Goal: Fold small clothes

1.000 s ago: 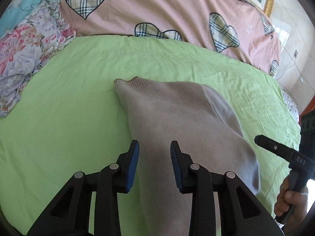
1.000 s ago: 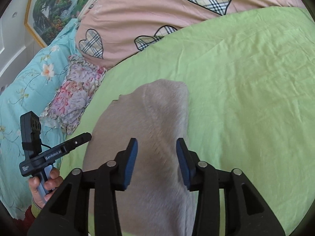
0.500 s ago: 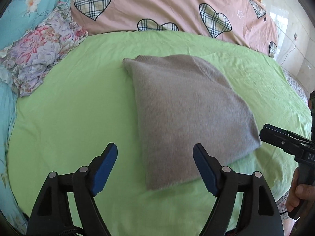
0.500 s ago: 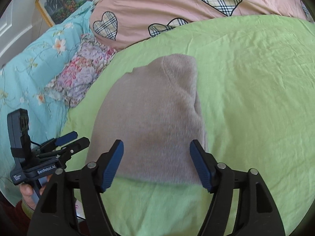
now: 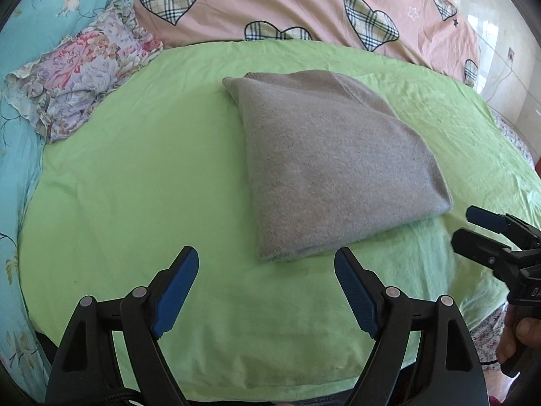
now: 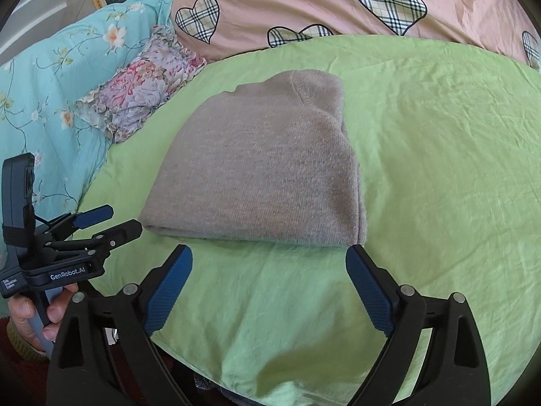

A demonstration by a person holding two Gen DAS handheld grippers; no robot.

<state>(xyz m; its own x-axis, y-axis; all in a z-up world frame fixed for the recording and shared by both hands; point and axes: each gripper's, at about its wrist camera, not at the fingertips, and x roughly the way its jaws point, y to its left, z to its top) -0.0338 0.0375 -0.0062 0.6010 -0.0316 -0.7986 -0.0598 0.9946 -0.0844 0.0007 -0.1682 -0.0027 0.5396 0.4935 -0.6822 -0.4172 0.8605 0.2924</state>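
The grey knit garment (image 5: 334, 165) lies folded on the green bed sheet (image 5: 135, 186); the fold is judged complete. Next, removal or a fresh garment is called for. The left gripper (image 5: 266, 279) and right gripper (image 6: 269, 275) have just been opening; the fingers (image 6: 169, 284) stand wide, holding and touching nothing.

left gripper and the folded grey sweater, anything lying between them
Nothing but bare green sheet lies between the left gripper and the folded grey sweater, as the left wrist view shows.
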